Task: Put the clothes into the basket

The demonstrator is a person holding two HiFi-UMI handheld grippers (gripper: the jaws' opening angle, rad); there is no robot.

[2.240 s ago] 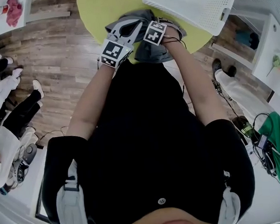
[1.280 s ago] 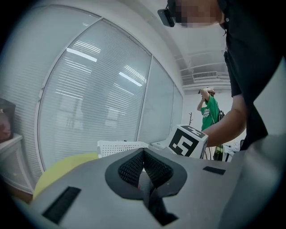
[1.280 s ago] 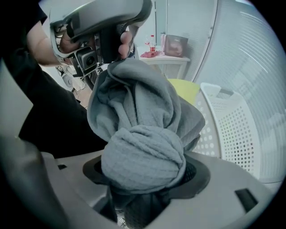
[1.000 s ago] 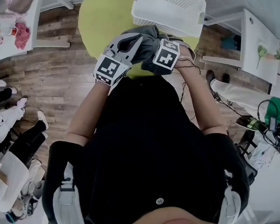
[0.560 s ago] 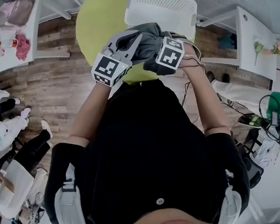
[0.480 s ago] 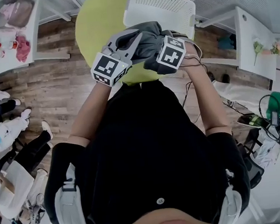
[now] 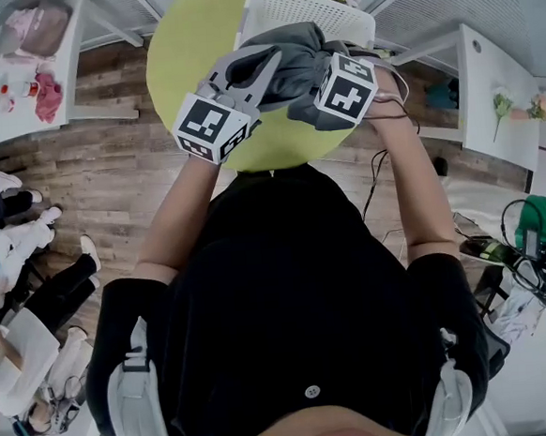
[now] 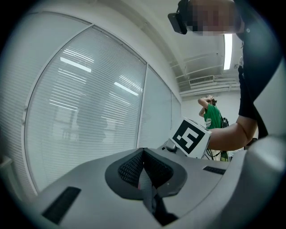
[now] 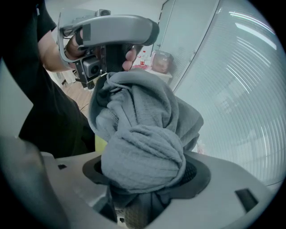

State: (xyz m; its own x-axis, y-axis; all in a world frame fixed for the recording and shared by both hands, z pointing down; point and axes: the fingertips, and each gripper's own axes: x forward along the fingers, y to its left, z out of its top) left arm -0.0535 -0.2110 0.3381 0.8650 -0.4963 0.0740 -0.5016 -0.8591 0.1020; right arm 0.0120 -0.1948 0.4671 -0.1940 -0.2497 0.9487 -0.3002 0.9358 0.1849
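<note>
A: Left gripper (image 7: 266, 64) and right gripper (image 9: 144, 176) sit higher in the head view than a second ago. The garment (image 7: 288, 56) has come up with them and now overlaps the near rim of the basket (image 7: 280, 3); before, it lay short of it.
B: Noted. Nearest first?
A: Black top, two bare forearms reaching forward. Left gripper points about level, jaws together, a thin fold of grey cloth pinched between the pads.
B: Right gripper?
A: Points steeply down. Jaws clamp a thick wad of the same garment; the wad bulges over the pads.
B: One garment, two grips?
A: Yes. It spans between them, bunched, off the table (image 7: 182, 74). Right gripper view shows yellow-green tabletop under the hanging cloth.
B: Basket?
A: White, perforated, at the table's far side, just beyond the garment. Cannot tell whether the cloth is over its opening or only in front of it.
B: Beyond that?
A: Wood floor (image 7: 91, 180). White side table (image 7: 68, 59) at upper left with pink items on it. Person in green (image 8: 213, 118), far off in the left gripper view.
</note>
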